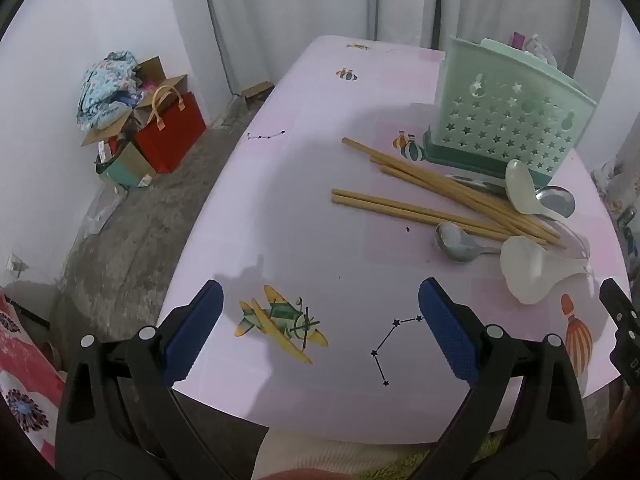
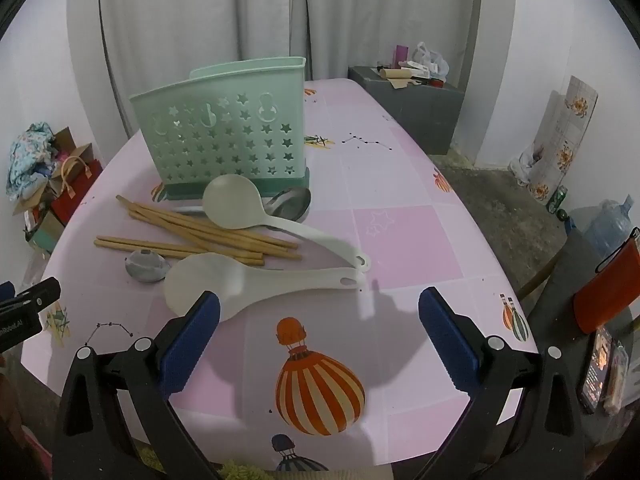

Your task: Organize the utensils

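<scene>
Utensils lay loose beside the holder (image 2: pixel 224 132); sorting not begun.
Both tools, left tool (image 1: pixel 320 320) and right tool (image 2: pixel 319 320), hung released; nearest rice paddle (image 2: pixel 240 284) needs grasping first.

You are holding the left hand-held gripper (image 1: pixel 320 328) with its blue-padded fingers (image 1: pixel 192 336) spread wide, gripping nothing. You are holding the right hand-held gripper (image 2: pixel 320 332) alongside it, likewise gaping, nothing between its pads (image 2: pixel 450 344).

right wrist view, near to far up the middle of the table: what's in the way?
Gripper open over the balloon print → flat white paddle → chopsticks → white ladle → green caddy.
</scene>
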